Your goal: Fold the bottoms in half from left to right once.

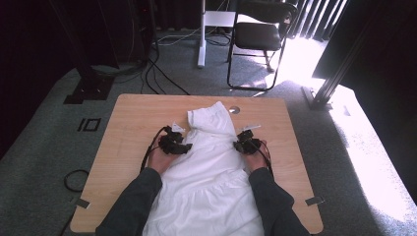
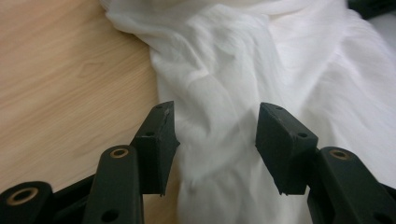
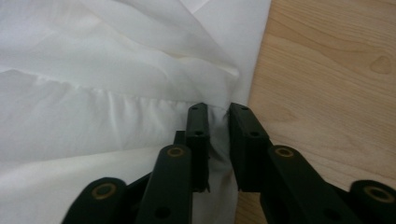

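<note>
Across the middle of the wooden counter (image 1: 133,128) lies a white garment (image 1: 211,167), spread from the near edge, where it is widest, up to a narrower folded end near the far side. Its thin fabric is creased and gathered along a seam.

At the garment's left edge sits the left gripper (image 1: 173,142), held in the person's left hand (image 1: 158,160). In the left gripper view its jaws stand wide apart over the cloth (image 2: 243,93), one over the fabric's border beside bare wood, with nothing pinched between them.

At the garment's right edge sits the right gripper (image 1: 247,142), in the right hand (image 1: 256,160). In the right gripper view its jaws are nearly closed, with a fold of the fabric's edge (image 3: 219,135) caught in the narrow gap between them.

Both dark sleeves come in from the near side. Beyond the counter, on grey carpet, stand a black folding chair (image 1: 258,37) and loose black cables (image 1: 157,73), with bright sunlight falling at the right.
</note>
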A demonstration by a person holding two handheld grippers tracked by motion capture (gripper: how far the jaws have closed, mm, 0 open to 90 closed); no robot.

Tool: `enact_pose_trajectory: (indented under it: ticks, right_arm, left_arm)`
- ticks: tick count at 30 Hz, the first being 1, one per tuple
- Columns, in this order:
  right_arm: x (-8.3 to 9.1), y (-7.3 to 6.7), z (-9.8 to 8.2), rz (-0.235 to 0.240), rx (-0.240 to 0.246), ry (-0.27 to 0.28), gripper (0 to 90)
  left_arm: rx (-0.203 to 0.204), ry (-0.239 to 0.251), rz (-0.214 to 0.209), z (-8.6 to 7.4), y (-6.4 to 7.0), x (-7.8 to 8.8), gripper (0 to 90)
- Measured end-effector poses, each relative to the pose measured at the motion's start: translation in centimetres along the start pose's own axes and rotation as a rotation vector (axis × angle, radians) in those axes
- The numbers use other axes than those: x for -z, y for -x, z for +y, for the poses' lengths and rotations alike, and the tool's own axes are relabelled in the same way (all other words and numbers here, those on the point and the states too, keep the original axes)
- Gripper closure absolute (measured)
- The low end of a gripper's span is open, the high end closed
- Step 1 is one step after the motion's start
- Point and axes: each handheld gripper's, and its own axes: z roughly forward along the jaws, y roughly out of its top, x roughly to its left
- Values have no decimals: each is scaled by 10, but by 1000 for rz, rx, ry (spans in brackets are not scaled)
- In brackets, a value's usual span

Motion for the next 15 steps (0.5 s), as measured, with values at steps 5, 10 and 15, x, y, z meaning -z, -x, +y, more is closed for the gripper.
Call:
enact_pose_trajectory:
  ticks: [5, 10, 15]
  right_arm:
    - [2, -1, -4, 9, -8, 7, 845]
    - [16, -6, -20, 40, 29, -6, 861]
    - [34, -13, -40, 124, 49, -44, 860]
  left_arm:
    - [42, 6, -48, -10, -1, -10, 648]
    - [47, 6, -88, -26, 2, 2, 769]
    - [3, 19, -119, -50, 14, 21, 767]
